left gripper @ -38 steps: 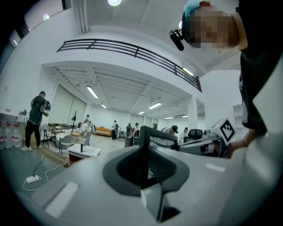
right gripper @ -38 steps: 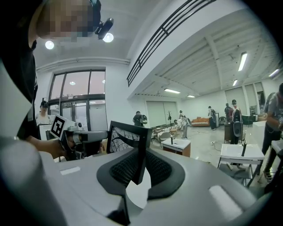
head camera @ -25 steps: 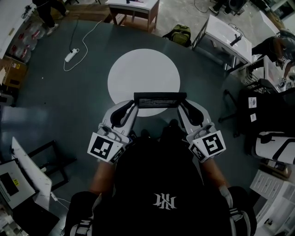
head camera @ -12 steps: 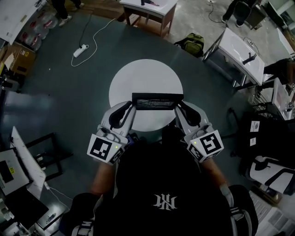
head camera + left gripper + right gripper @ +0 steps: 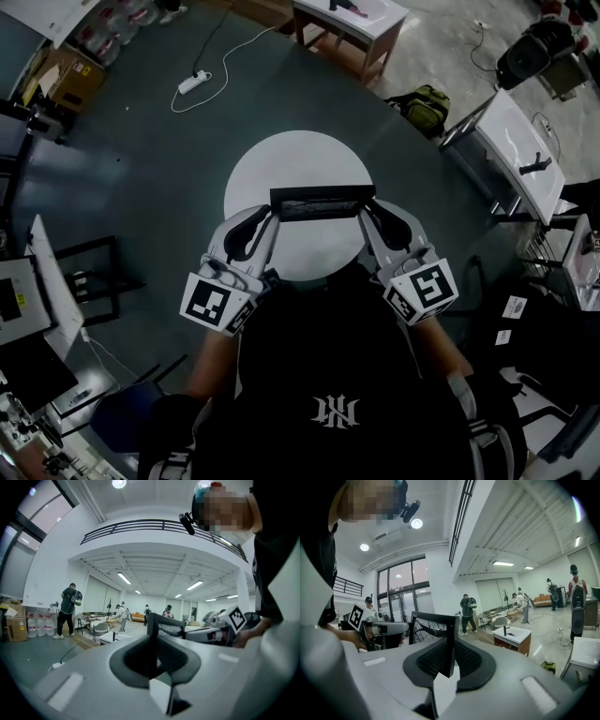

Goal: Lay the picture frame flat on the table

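The left gripper (image 5: 267,218) is clamped on the left end of the black picture frame (image 5: 322,203), its edge seated between both pads. The right gripper (image 5: 367,215) is clamped on the right end. The frame is held upright between them, over the round white table (image 5: 281,159).

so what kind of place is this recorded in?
Probably a large open lab or data-collection hall: scattered work desks, a power strip with loose cable, other people standing about in the background.
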A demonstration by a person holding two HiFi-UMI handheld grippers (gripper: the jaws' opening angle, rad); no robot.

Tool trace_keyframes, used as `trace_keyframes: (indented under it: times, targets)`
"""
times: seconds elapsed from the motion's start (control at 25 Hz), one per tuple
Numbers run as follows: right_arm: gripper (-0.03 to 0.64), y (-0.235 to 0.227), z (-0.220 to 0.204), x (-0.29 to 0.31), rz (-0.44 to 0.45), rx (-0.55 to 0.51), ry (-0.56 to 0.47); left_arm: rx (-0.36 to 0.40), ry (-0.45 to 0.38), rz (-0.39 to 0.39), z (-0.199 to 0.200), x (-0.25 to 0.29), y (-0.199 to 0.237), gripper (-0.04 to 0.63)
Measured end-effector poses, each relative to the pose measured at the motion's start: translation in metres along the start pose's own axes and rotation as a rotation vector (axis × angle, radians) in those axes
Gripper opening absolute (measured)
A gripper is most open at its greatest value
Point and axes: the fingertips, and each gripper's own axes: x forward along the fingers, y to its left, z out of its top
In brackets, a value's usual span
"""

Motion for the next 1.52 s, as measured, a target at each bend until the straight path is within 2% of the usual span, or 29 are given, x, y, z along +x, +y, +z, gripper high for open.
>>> trace_keyframes:
  times: [0.4, 0.56, 0.72, 0.92, 1.16, 1.52]
  targets:
    - [0.034, -0.056, 0.001, 0.014, 0.164, 0.019, 0.016, 0.016, 0.009, 0.158, 0.004, 0.045, -0.013, 0.041]
    - [0.035, -0.059, -0.009, 0.027, 0.22, 0.04, 0.036, 0.024, 0.021, 0.204, 0.003, 0.048, -0.008, 0.041]
    - [0.034, -0.053, -0.021, 0.043, 0.242, 0.064, 0.049, 0.008, 0.066, 0.226, -0.011, 0.041, 0.004, 0.041]
    - [0.033, -0.046, -0.037, 0.065, 0.209, 0.097, 0.072, -0.012, 0.1, 0.205, -0.028, 0.037, 0.025, 0.041]
    - [0.033, -0.037, -0.065, 0.094, 0.123, 0.129, 0.129, -0.073, 0.152, 0.129, -0.066, 0.037, 0.061, 0.04]
    - [0.033, -0.031, -0.12, 0.108, 0.035, 0.165, 0.224, -0.116, 0.171, 0.045, -0.116, 0.046, 0.091, 0.04]
